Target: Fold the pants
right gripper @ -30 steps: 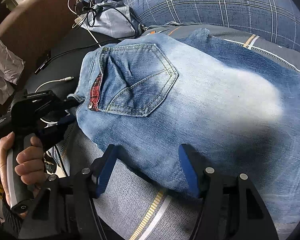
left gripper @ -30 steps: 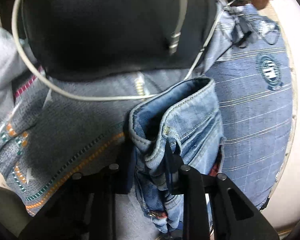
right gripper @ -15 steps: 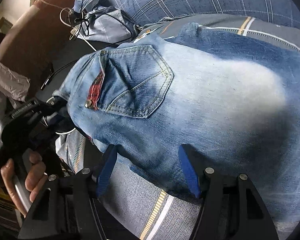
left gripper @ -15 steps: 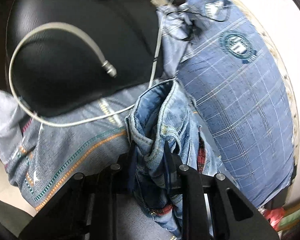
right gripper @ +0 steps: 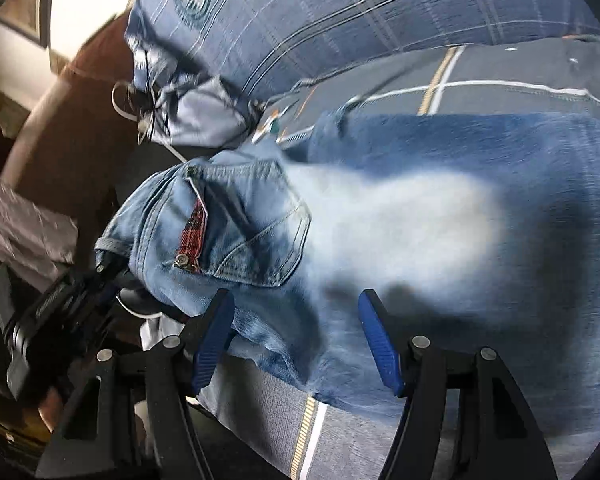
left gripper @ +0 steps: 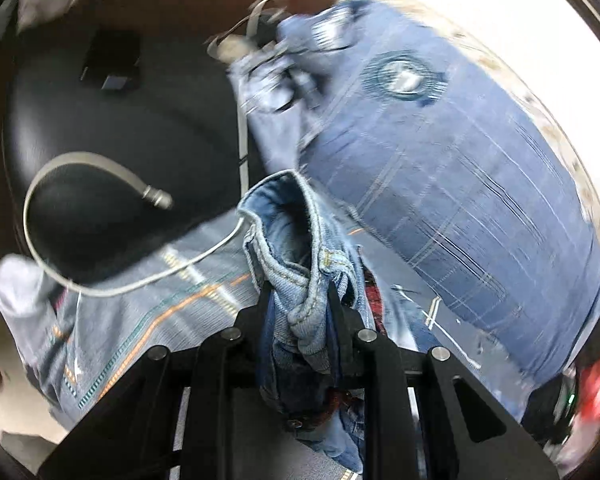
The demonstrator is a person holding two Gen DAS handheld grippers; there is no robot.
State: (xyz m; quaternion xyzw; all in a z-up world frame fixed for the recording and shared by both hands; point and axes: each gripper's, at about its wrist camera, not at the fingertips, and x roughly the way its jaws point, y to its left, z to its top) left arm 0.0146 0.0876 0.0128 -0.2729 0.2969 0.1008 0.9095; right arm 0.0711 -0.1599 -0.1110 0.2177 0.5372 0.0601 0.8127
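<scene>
Now the left gripper (left gripper: 298,300) clamps the jeans (right gripper: 400,240) waistband, the right gripper (right gripper: 296,344) is spread above them. Beside lie 1 pillow (left gripper: 460,184) and 1 cable (left gripper: 100,284).

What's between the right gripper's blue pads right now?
Jeans fabric: the right gripper is open, pads spread, with the denim's edge between them, per the right wrist view.

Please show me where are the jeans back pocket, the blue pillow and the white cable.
jeans back pocket (right gripper: 256,224): right wrist view, middle of pocket.
blue pillow (left gripper: 480,184): left wrist view, plaid face.
white cable (left gripper: 100,158): left wrist view, curved upper part.
</scene>
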